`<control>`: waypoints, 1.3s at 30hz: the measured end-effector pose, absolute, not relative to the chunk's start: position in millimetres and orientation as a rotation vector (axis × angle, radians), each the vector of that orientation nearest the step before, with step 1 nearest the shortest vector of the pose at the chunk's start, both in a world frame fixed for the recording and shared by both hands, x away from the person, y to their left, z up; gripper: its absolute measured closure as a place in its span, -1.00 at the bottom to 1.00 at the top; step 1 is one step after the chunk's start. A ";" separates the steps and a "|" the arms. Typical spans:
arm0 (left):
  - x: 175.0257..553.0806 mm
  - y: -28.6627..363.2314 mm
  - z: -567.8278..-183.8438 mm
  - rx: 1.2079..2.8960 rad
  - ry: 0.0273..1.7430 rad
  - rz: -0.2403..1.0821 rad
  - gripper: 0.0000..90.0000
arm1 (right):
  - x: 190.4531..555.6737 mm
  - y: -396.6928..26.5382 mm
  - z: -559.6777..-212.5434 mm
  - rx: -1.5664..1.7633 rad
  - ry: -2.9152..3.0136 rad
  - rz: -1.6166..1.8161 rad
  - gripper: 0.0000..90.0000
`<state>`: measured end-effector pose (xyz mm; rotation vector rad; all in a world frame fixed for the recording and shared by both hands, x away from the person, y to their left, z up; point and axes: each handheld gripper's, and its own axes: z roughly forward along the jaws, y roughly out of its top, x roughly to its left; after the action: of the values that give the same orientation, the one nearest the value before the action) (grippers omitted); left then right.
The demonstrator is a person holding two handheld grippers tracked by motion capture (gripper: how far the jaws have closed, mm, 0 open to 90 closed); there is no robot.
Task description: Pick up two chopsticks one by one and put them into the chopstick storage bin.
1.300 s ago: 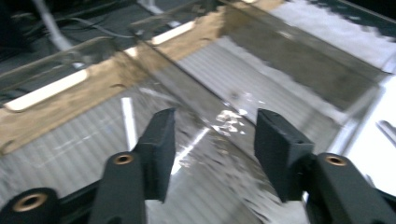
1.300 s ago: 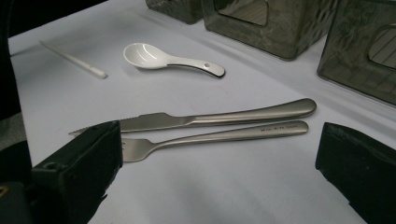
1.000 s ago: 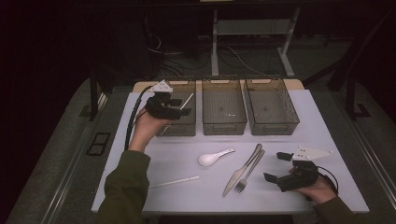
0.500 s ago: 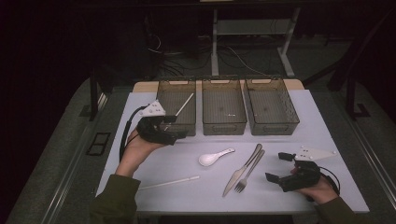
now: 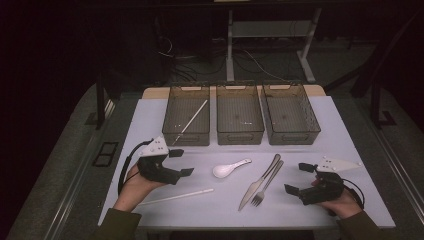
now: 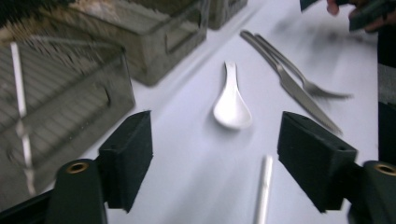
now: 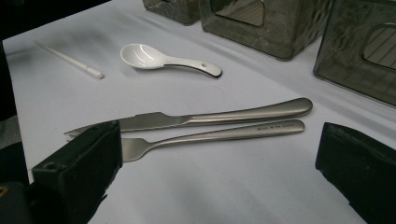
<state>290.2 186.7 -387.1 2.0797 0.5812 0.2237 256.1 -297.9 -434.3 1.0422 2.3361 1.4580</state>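
**Ana:** Jaws first: the left gripper (image 5: 181, 162) has both spread wide with nothing between them, and they have just been closing in a little. The right gripper (image 5: 299, 178) is spread wide and empty too, resting low at the table's near right.

**Ben:** Biggest things, then down?

**Ana:** White table (image 5: 350, 200), three mesh bins along its far side. The left bin (image 5: 187, 117) already has one chopstick lying in it on a slant. The middle bin (image 5: 240, 117) and right bin (image 5: 290, 115) look empty.

**Ben:** And loose on the table?

**Ana:** Knife (image 5: 259, 176) and fork (image 5: 267, 182) side by side, just ahead of the right gripper. White spoon (image 5: 229, 169) mid-table. Thinnest of all, the second chopstick (image 5: 176, 196).

**Ben:** Which I'd judge is the left hand's target.

**Ana:** Likely. It lies flat near the front edge, long axis running roughly left to right, just nearer the person than the left jaws. In the left gripper view its tip (image 6: 264, 186) sits between them, pointing away, so the jaws straddle it across its width.

**Ben:** Room?

**Ana:** Open table around it; the spoon is apart, the front edge close.
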 end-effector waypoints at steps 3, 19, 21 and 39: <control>281.9 193.7 -397.2 2.078 0.587 0.191 -0.24 | 256.2 -298.1 -434.1 1.046 2.334 1.460 -0.98; 261.4 209.3 -429.1 2.144 0.578 0.080 0.48 | 255.6 -298.0 -433.6 1.048 2.331 1.461 -0.98; 260.8 206.9 -431.7 2.175 0.559 0.069 0.52 | 255.4 -298.0 -433.5 1.049 2.330 1.461 -0.98; 263.3 202.4 -443.4 2.306 0.498 0.064 0.72 | 255.2 -297.8 -433.4 1.050 2.329 1.458 -0.98</control>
<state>263.3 202.4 -443.4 2.3063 0.4977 0.0641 255.2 -297.8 -433.4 1.0502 2.3291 1.4584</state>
